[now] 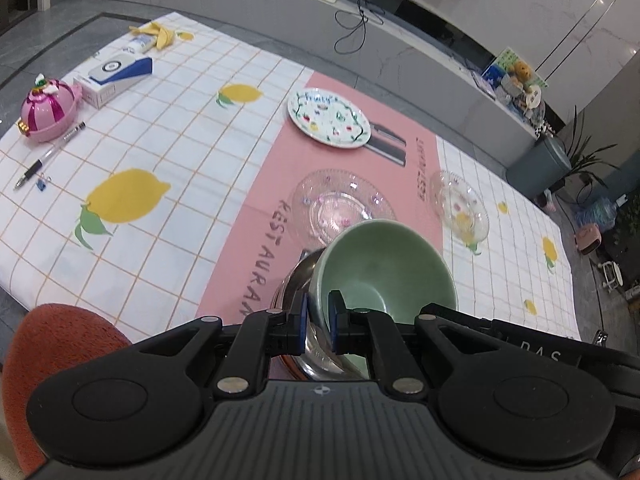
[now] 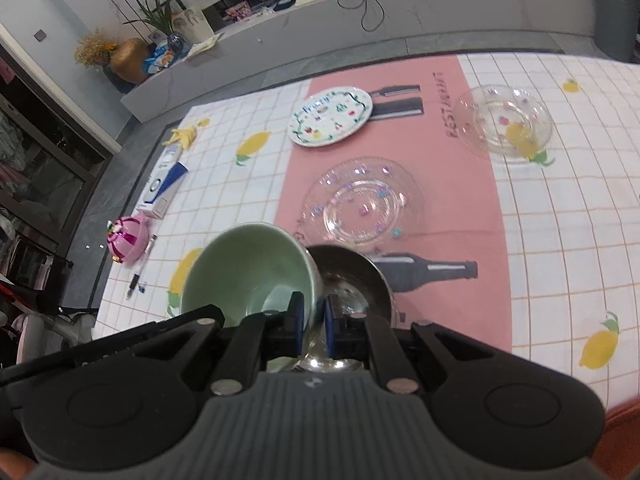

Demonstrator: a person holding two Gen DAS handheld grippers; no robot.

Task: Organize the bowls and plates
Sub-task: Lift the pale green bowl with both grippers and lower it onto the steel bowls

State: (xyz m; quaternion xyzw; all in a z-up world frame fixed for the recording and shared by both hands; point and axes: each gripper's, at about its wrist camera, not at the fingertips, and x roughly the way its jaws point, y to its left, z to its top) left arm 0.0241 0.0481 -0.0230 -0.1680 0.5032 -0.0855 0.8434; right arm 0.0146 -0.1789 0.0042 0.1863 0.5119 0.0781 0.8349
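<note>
A pale green bowl (image 1: 384, 264) (image 2: 248, 268) hangs tilted between both grippers. My left gripper (image 1: 318, 320) is shut on its left wall, one pad inside and one outside. On the opposite wall my right gripper (image 2: 314, 320) is shut the same way. A steel bowl (image 1: 294, 280) (image 2: 352, 276) lies just under and beside the green one, partly hidden by it. Further back on the pink mat are a clear glass plate (image 1: 340, 204) (image 2: 360, 204) and a flower-painted plate (image 1: 328, 118) (image 2: 330, 116). A clear glass bowl (image 1: 460, 208) (image 2: 506, 122) stands to the right.
On the lemon-print tablecloth at the left lie a pink toy (image 1: 50, 110), a pen (image 1: 48, 156), a white and blue box (image 1: 116, 74) and a banana peel (image 1: 158, 34). An orange seat (image 1: 52, 360) is at the near left. The table's right edge (image 1: 568, 280) is close.
</note>
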